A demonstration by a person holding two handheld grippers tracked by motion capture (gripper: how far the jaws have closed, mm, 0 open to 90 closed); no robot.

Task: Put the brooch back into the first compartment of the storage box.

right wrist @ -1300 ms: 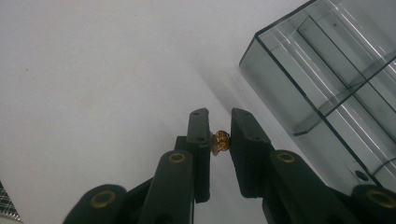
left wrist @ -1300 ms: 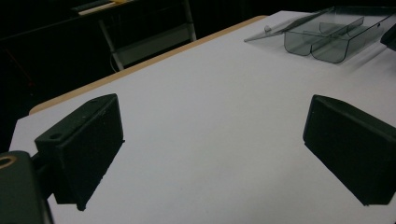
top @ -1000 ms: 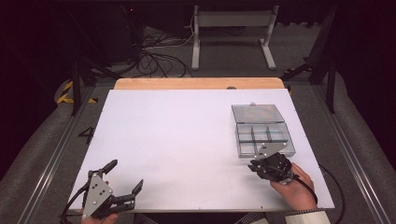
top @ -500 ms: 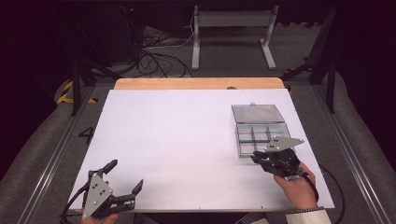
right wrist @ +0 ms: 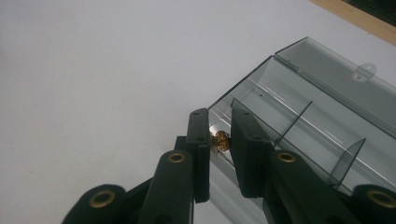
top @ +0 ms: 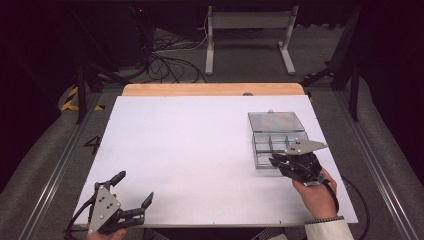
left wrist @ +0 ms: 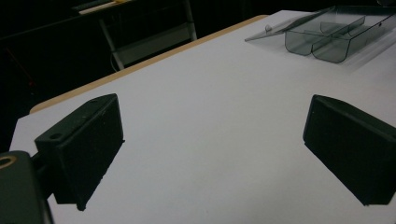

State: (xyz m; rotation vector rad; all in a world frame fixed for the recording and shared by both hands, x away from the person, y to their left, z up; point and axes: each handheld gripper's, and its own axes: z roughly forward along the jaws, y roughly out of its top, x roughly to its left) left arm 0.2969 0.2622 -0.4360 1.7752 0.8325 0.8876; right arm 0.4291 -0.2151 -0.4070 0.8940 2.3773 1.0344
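Note:
A clear grey compartment box [top: 278,142] lies open on the right of the white table, its lid [top: 272,121] folded back flat. My right gripper [top: 275,161] hovers at the box's near left corner. In the right gripper view its jaws [right wrist: 219,135] are shut on a small brass-coloured piece [right wrist: 221,141], right over the rim of the box [right wrist: 299,116]. My left gripper [top: 134,187] rests near the front left edge with its jaws wide open and nothing between them [left wrist: 215,149]. The box [left wrist: 327,37] stands far off from it.
The white tabletop [top: 200,150] has a wooden strip [top: 210,89] along its far edge. Beyond the table, cables [top: 165,60] and a metal stand [top: 250,30] sit on the dark floor. A person's hand and sleeve [top: 320,210] hold the right gripper.
The right gripper has shifted a little away from the person, up to the box's near corner, and its grey top plate has turned into view. The left gripper has stayed put.

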